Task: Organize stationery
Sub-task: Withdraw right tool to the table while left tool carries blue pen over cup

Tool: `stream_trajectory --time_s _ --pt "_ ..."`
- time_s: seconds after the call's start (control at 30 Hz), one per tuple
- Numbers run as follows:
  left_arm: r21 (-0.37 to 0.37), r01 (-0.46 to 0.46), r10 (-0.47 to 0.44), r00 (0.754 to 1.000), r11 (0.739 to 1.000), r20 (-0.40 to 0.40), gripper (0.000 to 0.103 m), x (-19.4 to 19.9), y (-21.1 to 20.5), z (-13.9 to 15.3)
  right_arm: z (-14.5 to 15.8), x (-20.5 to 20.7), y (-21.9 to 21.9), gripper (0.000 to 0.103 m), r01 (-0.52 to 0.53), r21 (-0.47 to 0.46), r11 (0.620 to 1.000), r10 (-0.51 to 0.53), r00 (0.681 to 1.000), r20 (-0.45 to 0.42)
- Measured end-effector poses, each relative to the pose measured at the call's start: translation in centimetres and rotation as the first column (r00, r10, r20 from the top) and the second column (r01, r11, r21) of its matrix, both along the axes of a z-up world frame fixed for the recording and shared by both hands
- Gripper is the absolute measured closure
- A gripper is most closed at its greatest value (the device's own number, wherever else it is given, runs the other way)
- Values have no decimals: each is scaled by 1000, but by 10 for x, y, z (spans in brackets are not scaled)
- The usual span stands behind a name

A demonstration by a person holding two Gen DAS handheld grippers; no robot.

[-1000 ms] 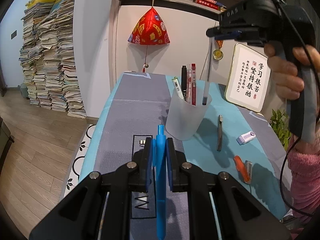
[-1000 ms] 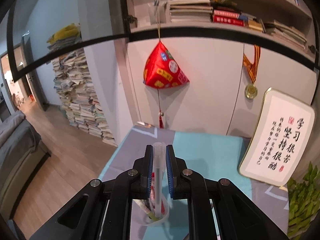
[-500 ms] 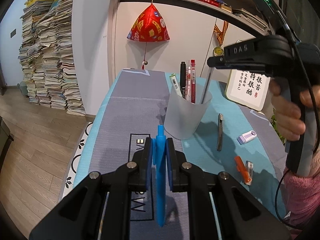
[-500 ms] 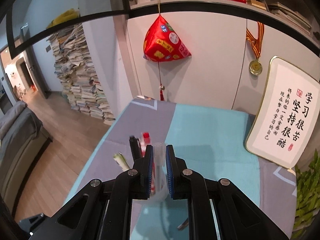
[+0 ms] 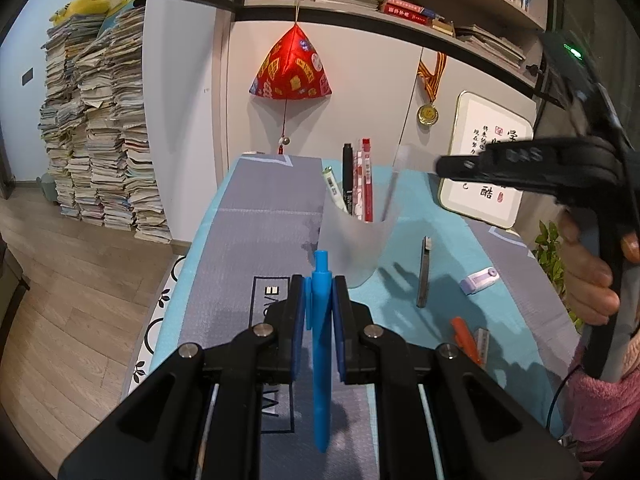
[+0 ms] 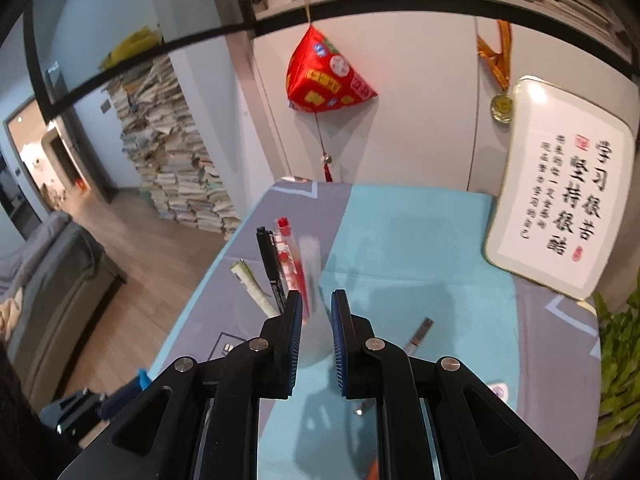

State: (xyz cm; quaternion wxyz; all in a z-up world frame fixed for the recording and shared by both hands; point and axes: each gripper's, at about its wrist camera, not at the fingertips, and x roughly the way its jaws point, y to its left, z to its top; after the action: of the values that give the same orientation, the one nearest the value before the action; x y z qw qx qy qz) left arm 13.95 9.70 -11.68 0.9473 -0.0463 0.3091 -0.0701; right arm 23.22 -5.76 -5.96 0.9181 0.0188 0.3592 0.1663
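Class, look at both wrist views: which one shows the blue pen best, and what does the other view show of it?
The left wrist view: the blue pen stands centred, sharp and full length, clamped in the left gripper. The right wrist view catches only a small blue bit at its lower left edge, probably that pen, too little to tell.

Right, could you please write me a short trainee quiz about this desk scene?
1. True or false: the left gripper is shut on a blue plastic pen.
2. The slim dark-grey metal tool lies: A) inside the frosted translucent plastic cup; B) on the teal table mat, beside that cup; C) on the bookshelf.
3. Which red thing hangs on the white wall behind the table?
Key: 1 true; 2 B; 3 the red fabric pyramid ornament.
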Motion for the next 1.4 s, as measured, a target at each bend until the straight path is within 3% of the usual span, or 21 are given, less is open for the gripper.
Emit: stream_trajectory --time_s 0.23,0.43,0.63,0.97,1.17,1.4 --pt "27 14 -15 999 1000 29 92 -6 -13 12 -13 -28 -36 82 30 -25 999 -30 999 -19" --pt "48 15 -18 999 999 51 92 -5 -24 25 -39 -36 -67 82 79 -11 997 -79 993 -87" --pt "76 18 -25 996 997 90 92 0 -39 42 -52 -46 -85 82 93 -29 995 -95 990 -102" --pt "93 7 -20 991 996 134 92 34 -58 72 -67 -62 -94 82 64 -75 995 -72 992 -103" --pt "131 -24 -6 975 991 221 92 51 -71 93 -75 -62 -107 82 91 -77 993 -100 987 -122" --pt "92 -70 45 965 993 257 92 88 -68 93 -82 -61 -116 82 114 -86 990 -125 982 -138"
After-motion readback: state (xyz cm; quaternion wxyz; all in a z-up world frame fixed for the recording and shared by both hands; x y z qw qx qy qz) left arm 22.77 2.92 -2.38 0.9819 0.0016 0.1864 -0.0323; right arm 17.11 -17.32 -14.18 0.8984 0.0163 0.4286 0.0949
